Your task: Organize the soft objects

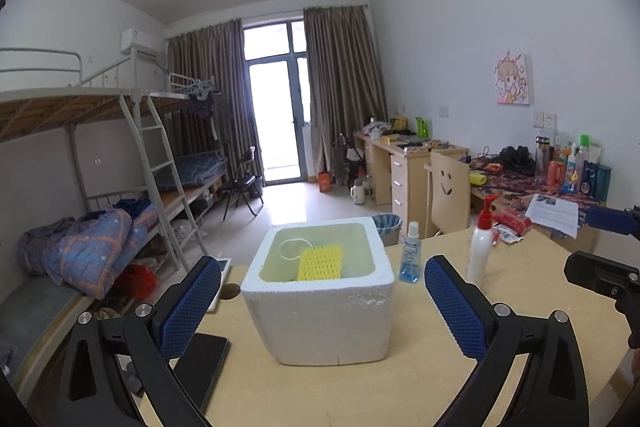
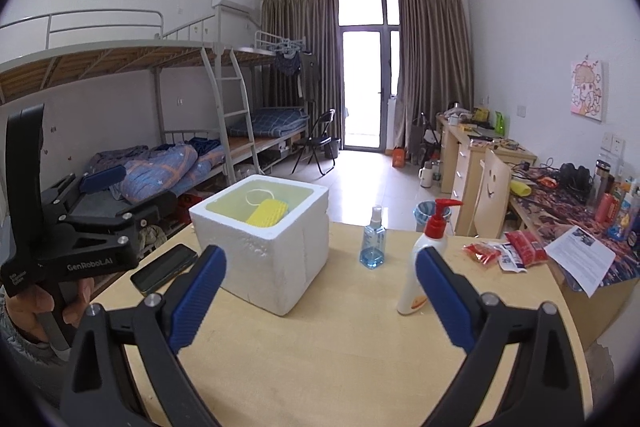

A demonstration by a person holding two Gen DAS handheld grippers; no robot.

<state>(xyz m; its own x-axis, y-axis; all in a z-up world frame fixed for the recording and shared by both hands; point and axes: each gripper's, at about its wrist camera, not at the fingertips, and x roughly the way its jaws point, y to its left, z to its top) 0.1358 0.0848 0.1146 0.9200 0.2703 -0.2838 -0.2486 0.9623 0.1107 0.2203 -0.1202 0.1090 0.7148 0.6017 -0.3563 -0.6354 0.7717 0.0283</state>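
A yellow foam net sleeve [image 1: 320, 262] lies inside the white foam box [image 1: 320, 319], leaning toward the box's near right corner, with a thin white loop of cord [image 1: 289, 251] beside it on the box floor. The box stands on the light wooden desk [image 1: 360, 387], open at the top.

Just right of the box stands a small clear spray bottle [image 1: 411, 254] holding blue liquid, and further right a white pump bottle [image 1: 482, 247] with a red pump head. Beyond the pump bottle, near the desk's far right edge, lie red snack packets [image 2: 516, 250]. Left of the box a black phone [image 2: 164, 269] lies flat near the desk's left edge.

The left gripper [image 1: 318, 303] faces the box straight on, its blue-padded fingers [image 1: 188, 301] spread wide to either side of it and holding nothing; they appear apart from the box walls. The right gripper [image 2: 320, 291] hangs over the bare desk with the box to its left and the pump bottle at its right finger; its fingers [image 2: 440, 293] are also wide apart and empty.

In the background stand bunk beds [image 2: 180, 99] with blue bedding along the left wall.
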